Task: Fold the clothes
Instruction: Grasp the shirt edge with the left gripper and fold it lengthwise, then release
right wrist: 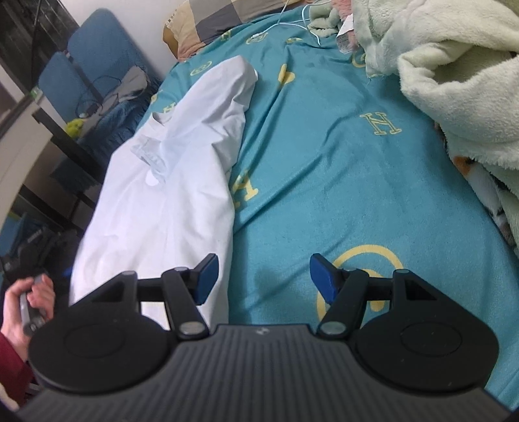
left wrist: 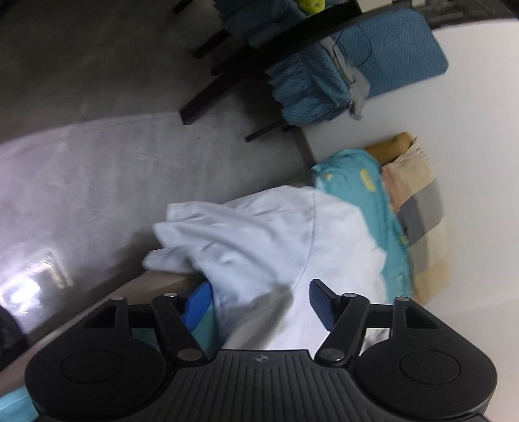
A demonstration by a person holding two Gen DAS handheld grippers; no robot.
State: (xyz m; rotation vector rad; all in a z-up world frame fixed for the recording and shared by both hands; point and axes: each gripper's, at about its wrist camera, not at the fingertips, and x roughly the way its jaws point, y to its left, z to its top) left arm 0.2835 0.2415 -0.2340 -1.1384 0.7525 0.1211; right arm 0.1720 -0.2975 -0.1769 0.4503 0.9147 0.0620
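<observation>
A white shirt (right wrist: 168, 181) lies lengthwise along the left side of a bed covered by a teal sheet (right wrist: 340, 181), collar (right wrist: 149, 152) upward. In the left wrist view the shirt (left wrist: 269, 233) is bunched at the bed's edge and part of it hangs over. My left gripper (left wrist: 258, 300) hovers close over it, jaws wide, with shirt cloth lying between the fingers; no pad clearly presses it. My right gripper (right wrist: 262, 276) stands open over the sheet beside the shirt's lower edge, its left fingertip (right wrist: 206, 276) above the white cloth, nothing gripped.
A cream fleece blanket (right wrist: 454, 81) is heaped on the bed's right. A checked pillow (right wrist: 211, 19) and a white cable (right wrist: 292, 22) lie at the head. Blue chairs (left wrist: 373, 58) and a dark table (left wrist: 259, 55) stand beside the bed, over grey floor (left wrist: 97, 113). A hand (right wrist: 29, 302) in a red sleeve is at lower left.
</observation>
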